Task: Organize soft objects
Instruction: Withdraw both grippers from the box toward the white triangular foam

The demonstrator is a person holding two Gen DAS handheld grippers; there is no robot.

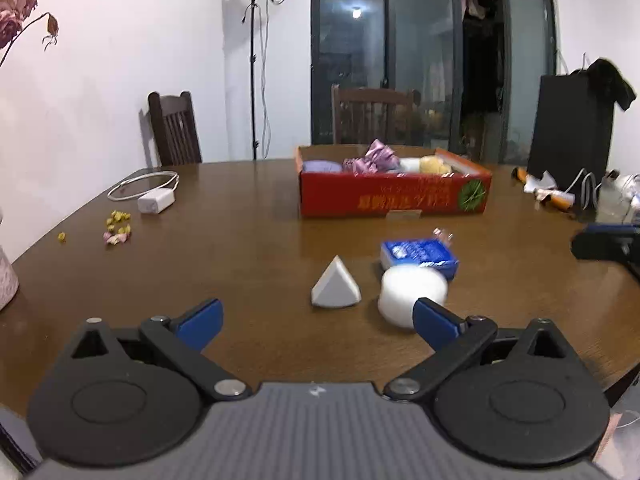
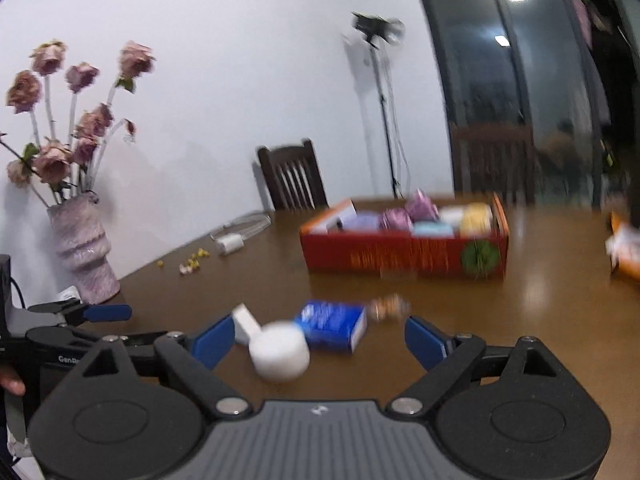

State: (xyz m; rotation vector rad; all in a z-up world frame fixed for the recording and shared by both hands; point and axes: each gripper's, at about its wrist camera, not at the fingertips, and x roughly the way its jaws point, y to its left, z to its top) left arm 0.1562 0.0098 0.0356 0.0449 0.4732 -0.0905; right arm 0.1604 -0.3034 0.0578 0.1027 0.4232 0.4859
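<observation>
A red cardboard box [image 1: 394, 200] stands on the brown table, holding purple, white and yellow soft items [image 1: 378, 158]; it also shows in the right wrist view [image 2: 404, 256]. In front of it lie a white cone-shaped sponge [image 1: 335, 284], a white round sponge [image 1: 410, 290] and a blue tissue pack [image 1: 418, 256]. My left gripper [image 1: 318, 322] is open and empty, just short of the cone and round sponge. My right gripper [image 2: 320, 340] is open and empty, with the round sponge [image 2: 280, 354] and blue pack [image 2: 332, 324] between its fingers' line of sight. The right wrist view is blurred.
A white charger with cable [image 1: 156, 200] and small dried flower bits [image 1: 118, 226] lie at the left. A vase of dried roses [image 2: 82, 248] stands at the table's left edge. Clutter and a black bag [image 1: 568, 136] sit at the right. Chairs stand behind the table.
</observation>
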